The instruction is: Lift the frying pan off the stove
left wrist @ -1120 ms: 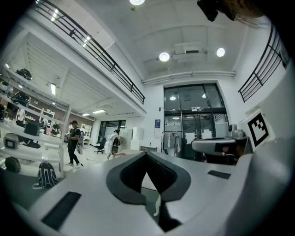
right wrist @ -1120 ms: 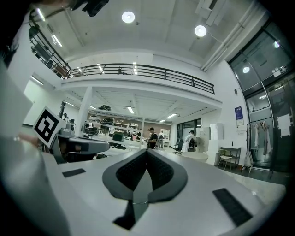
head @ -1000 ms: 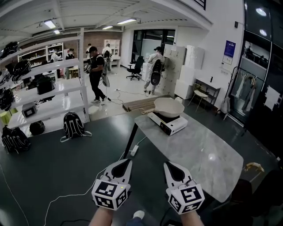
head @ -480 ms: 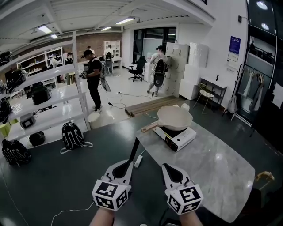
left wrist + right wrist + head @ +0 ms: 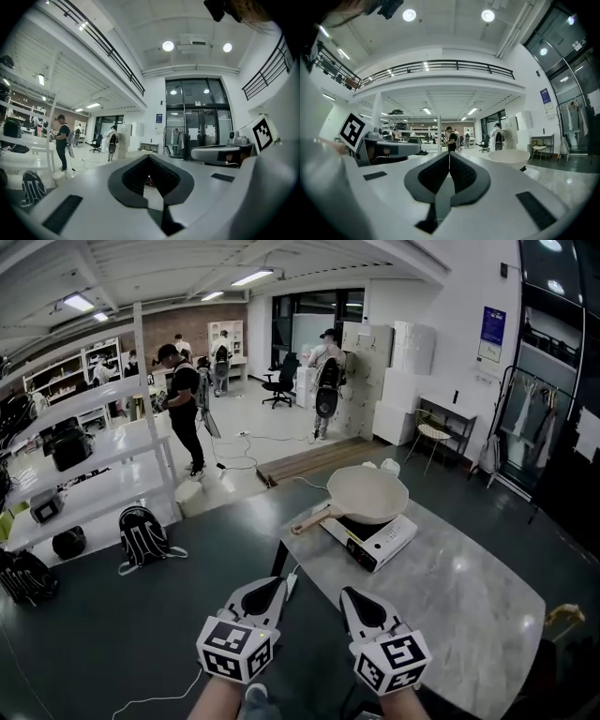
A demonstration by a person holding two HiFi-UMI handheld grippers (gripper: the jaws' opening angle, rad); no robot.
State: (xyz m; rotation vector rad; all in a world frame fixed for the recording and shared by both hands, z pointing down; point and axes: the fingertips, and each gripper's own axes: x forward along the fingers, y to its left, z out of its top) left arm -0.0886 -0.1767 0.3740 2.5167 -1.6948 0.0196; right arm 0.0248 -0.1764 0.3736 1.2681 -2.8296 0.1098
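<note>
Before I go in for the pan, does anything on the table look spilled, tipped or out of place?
Nothing stands out. The frying pan sits level on the stove, handle pointing left; no spill shows on the table. Left tongs and right tongs are shut, empty.

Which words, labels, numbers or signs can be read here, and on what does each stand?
No text can be read.
Too small: print on the blue poster.
No words, only square patterns: the marker cube of the left hand-held gripper and that of the right hand-held gripper.
</note>
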